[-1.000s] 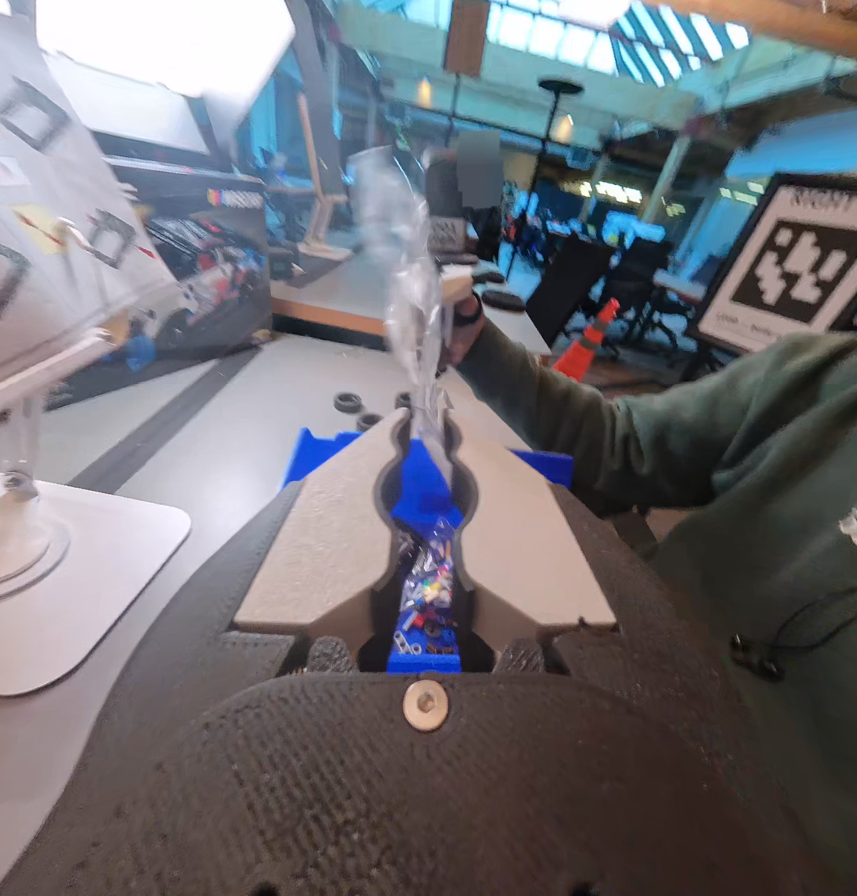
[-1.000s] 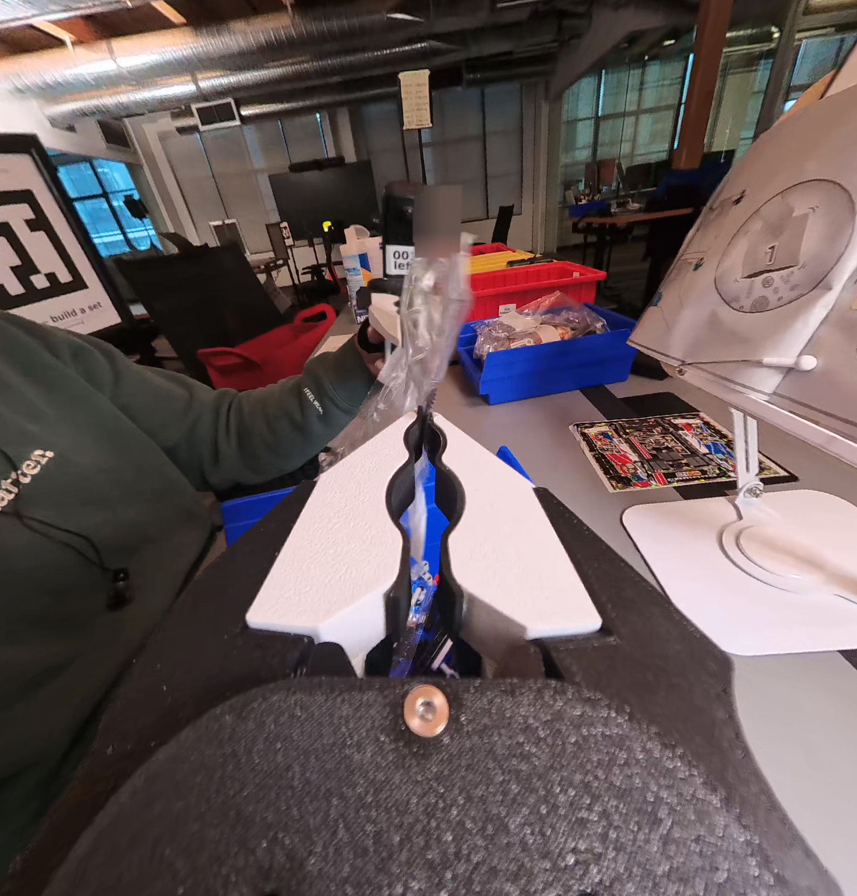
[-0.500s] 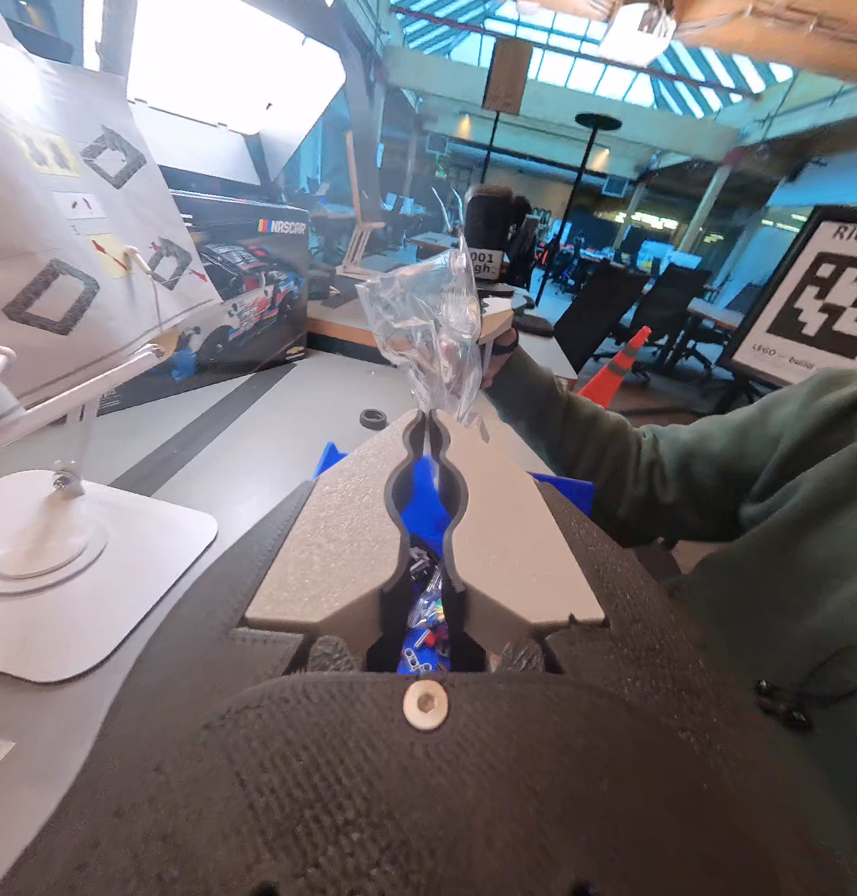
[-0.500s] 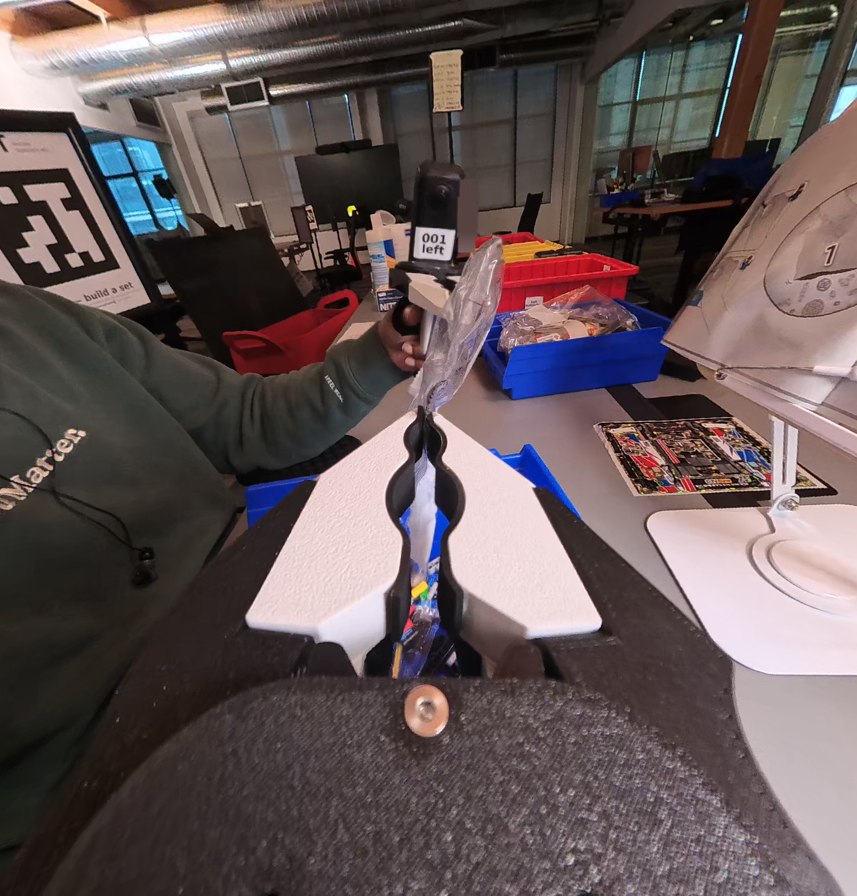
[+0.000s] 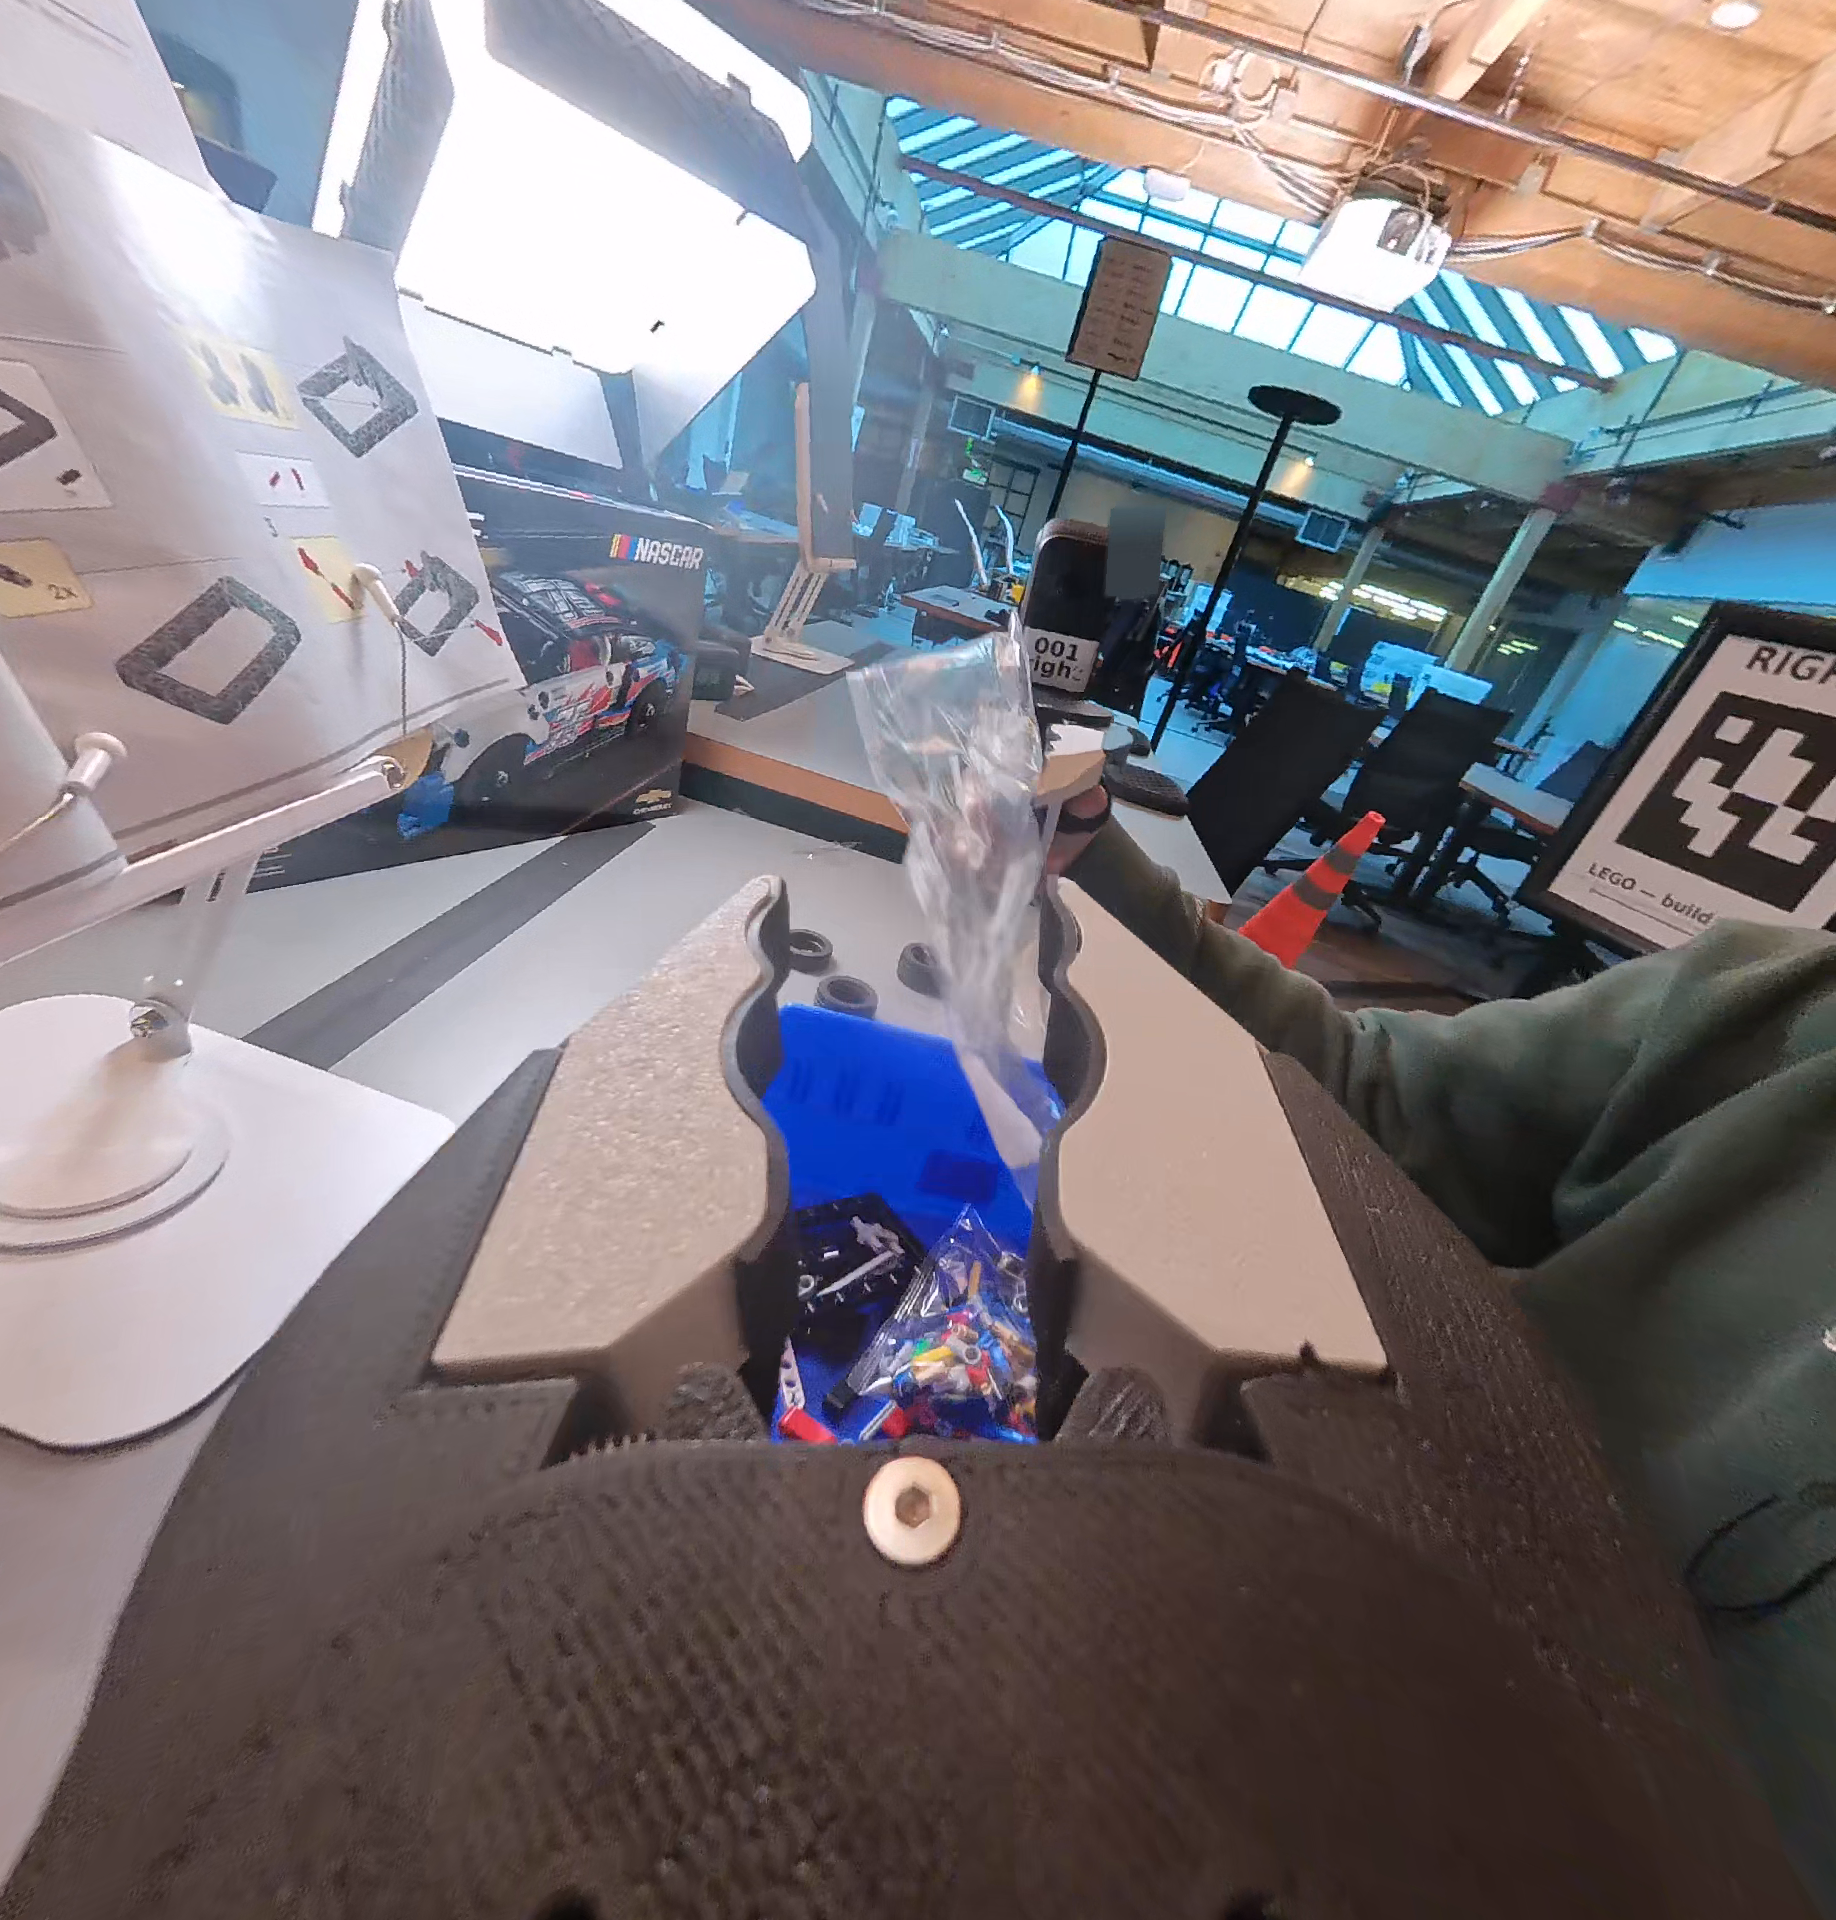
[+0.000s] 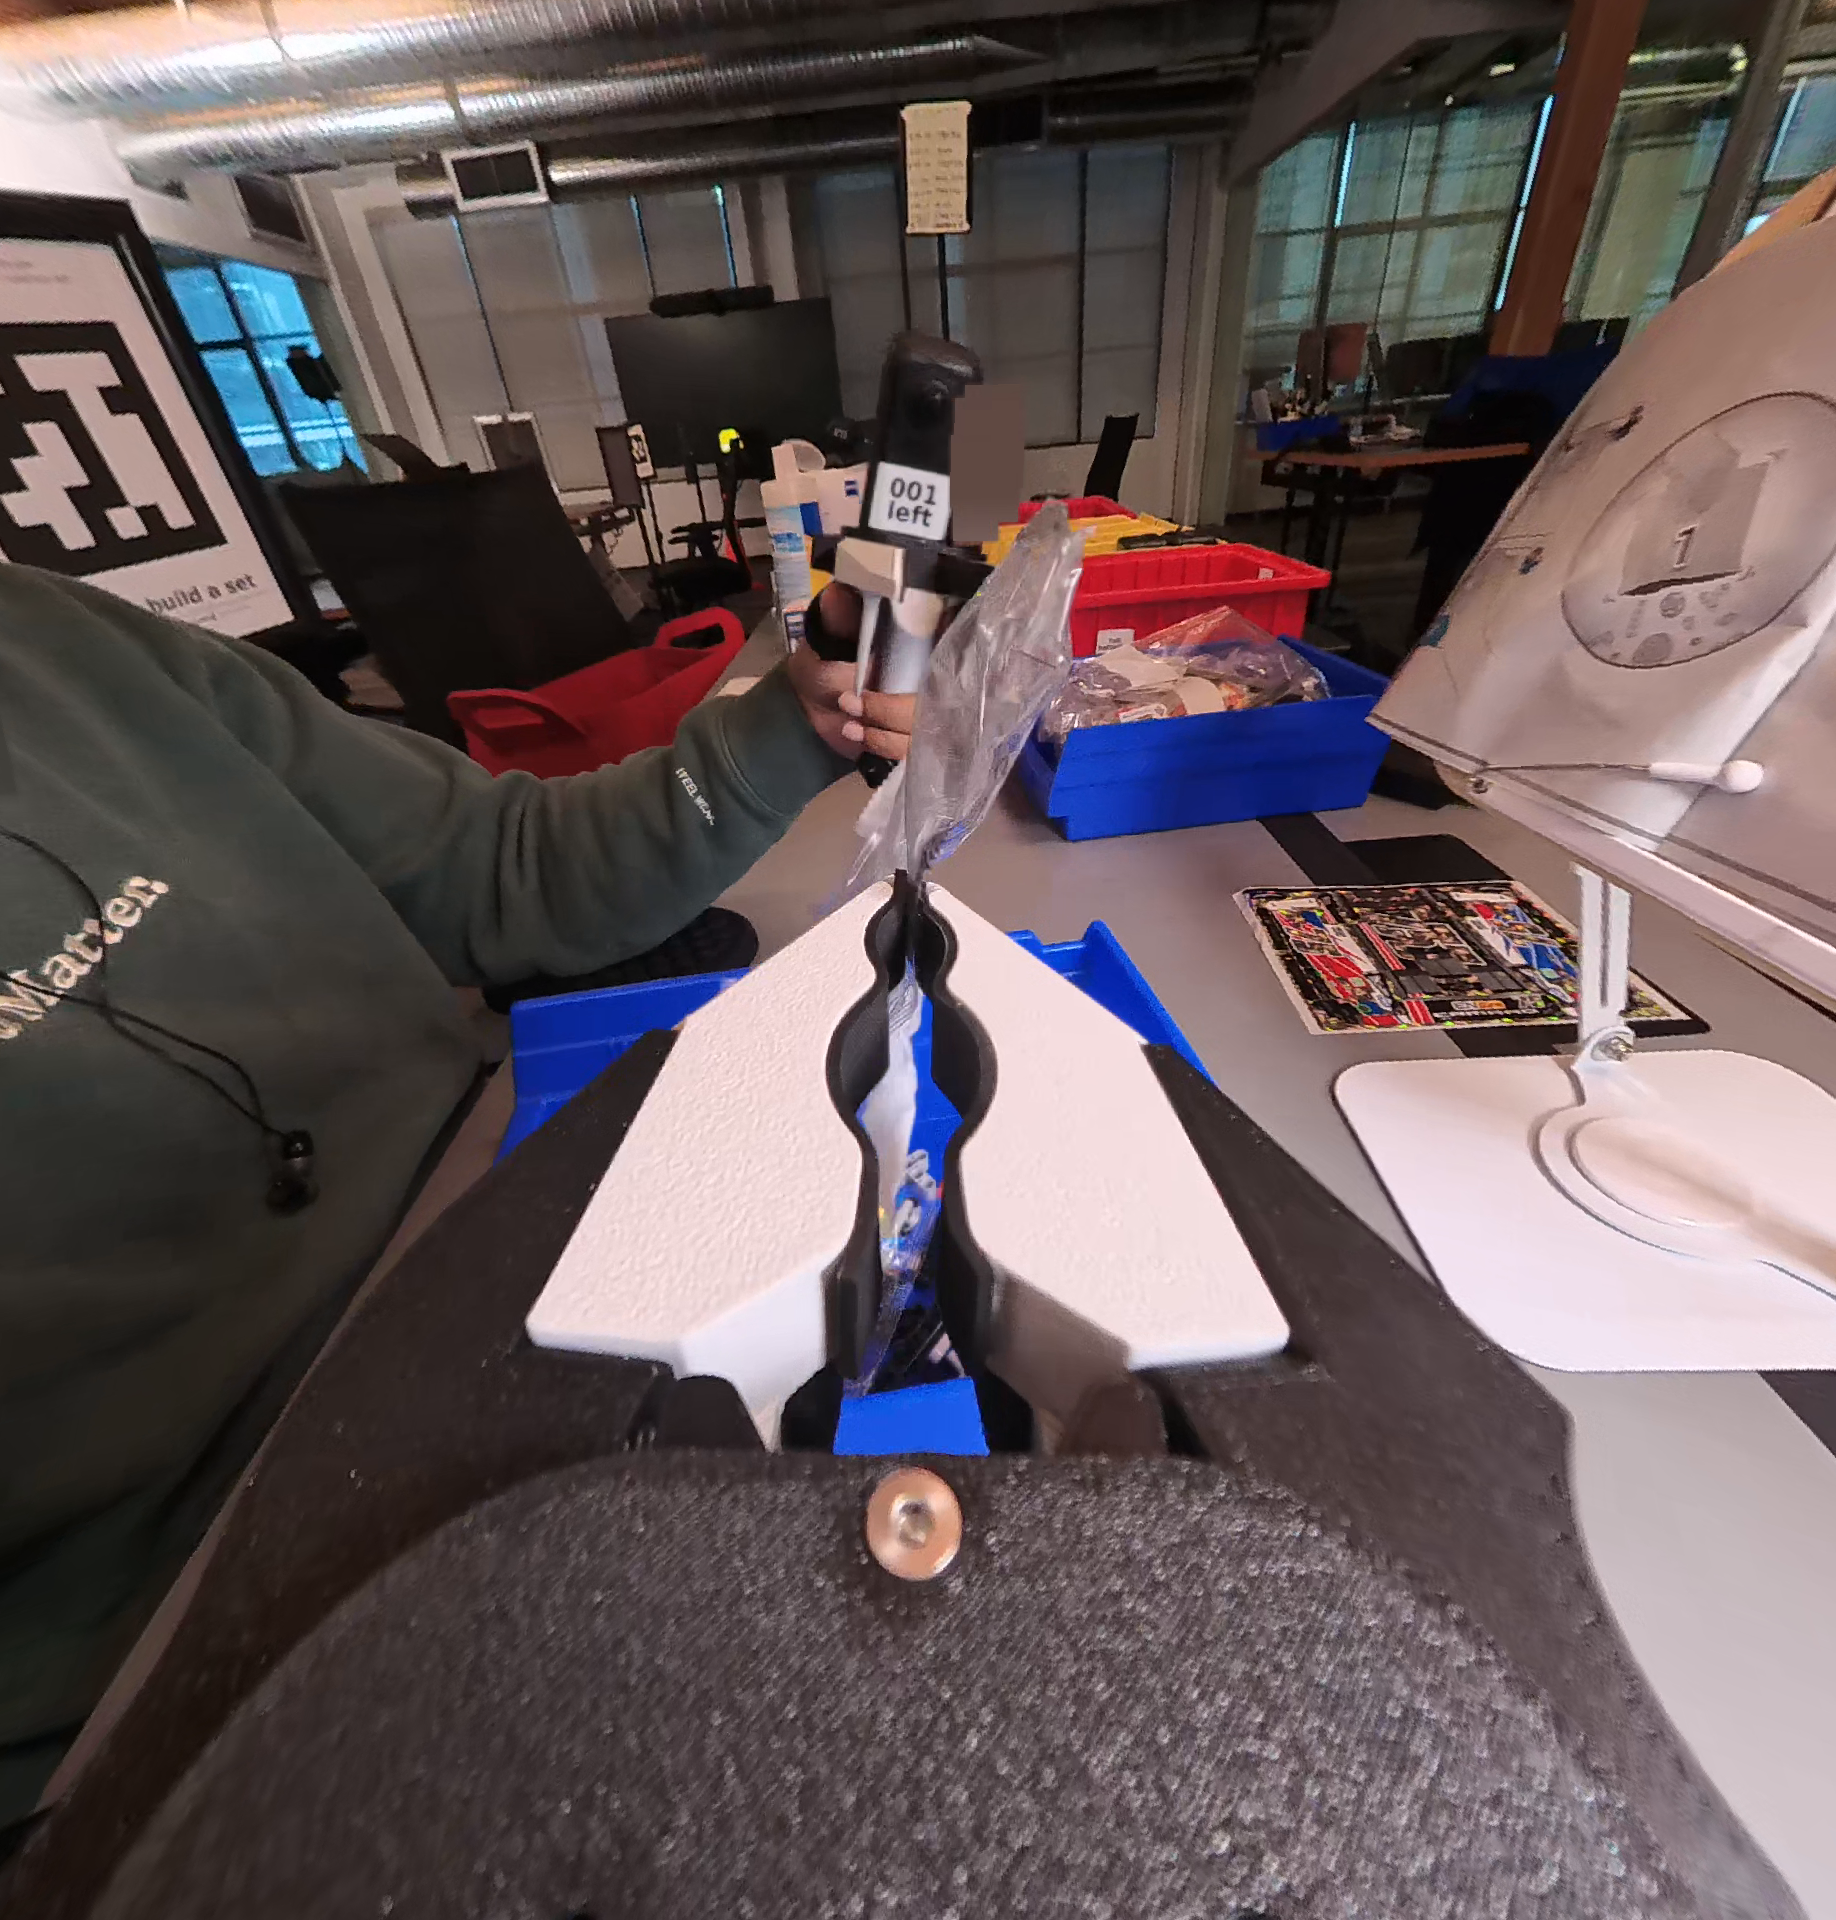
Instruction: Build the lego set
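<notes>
My left gripper [image 5: 914,914] is open above a blue bin [image 5: 872,1101]. A clear, empty-looking plastic bag [image 5: 955,790] hangs between its fingers, close to the right finger. My right gripper [image 6: 909,883] is shut on this bag [image 6: 987,686] at its fingertips, over the same blue bin [image 6: 623,1023]. In the bin lie a small bag of coloured lego parts [image 5: 945,1351] and a black frame piece [image 5: 841,1257]. Three small black tyres [image 5: 846,992] lie on the table just beyond the bin.
An instruction booklet [image 5: 166,468] stands on a white stand [image 5: 114,1195] to the left, with the lego box [image 5: 581,686] behind. In the right wrist view, a blue bin of bags [image 6: 1205,748], a red bin [image 6: 1184,592] and a sticker sheet [image 6: 1413,956] lie ahead and to the right. The grippers' ends are close to 15 centimetres from one another.
My left gripper has opened and let go of the clear bag. My right gripper stays shut on it. Both views have tilted slightly.
</notes>
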`<state>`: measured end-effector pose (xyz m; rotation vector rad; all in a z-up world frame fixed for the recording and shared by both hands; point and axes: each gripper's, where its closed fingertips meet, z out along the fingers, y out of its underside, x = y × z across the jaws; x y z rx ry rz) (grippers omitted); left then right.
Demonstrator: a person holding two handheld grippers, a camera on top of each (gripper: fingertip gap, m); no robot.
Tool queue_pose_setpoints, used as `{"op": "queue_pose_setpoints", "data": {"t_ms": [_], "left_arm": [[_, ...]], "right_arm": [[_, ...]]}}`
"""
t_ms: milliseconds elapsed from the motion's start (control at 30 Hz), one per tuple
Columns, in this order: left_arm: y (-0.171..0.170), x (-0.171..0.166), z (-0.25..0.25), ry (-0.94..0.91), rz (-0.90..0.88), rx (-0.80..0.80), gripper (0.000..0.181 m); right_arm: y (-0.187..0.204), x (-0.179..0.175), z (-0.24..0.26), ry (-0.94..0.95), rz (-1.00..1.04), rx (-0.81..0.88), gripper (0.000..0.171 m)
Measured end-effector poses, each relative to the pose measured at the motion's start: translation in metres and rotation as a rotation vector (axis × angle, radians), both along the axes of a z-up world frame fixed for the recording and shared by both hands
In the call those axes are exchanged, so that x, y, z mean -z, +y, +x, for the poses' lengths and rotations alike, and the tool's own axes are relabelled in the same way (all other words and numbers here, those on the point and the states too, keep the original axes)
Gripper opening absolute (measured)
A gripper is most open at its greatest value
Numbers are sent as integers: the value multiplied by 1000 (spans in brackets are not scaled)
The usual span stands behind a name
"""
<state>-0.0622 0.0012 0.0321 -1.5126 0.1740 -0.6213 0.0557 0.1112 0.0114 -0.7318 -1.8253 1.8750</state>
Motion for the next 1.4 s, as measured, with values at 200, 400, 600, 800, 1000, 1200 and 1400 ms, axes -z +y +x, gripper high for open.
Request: {"op": "queue_pose_setpoints", "data": {"t_ms": [200, 400, 600, 800, 1000, 1200, 1400], "left_arm": [[10, 9, 14, -36, -15, 69, 22], [7, 7, 16, -48, 6, 102, 0], [7, 6, 18, -41, 6, 102, 2], [8, 7, 19, -60, 10, 113, 7], [7, 6, 25, -40, 15, 136, 0], [-4, 26, 22, 167, -149, 110, 0], [-8, 25, 21, 203, -175, 84, 0]], "right_arm": [[-14, 1, 1, -2, 3, -56, 0], [-16, 1, 2, 5, 3, -72, 0], [-16, 1, 3, 12, -1, -74, 0], [-17, 0, 4, 18, 2, -81, 0], [-18, 1, 4, 16, 3, -87, 0], [-7, 13, 3, -23, 61, -43, 0], [-9, 16, -2, -41, 63, -34, 0]]}}
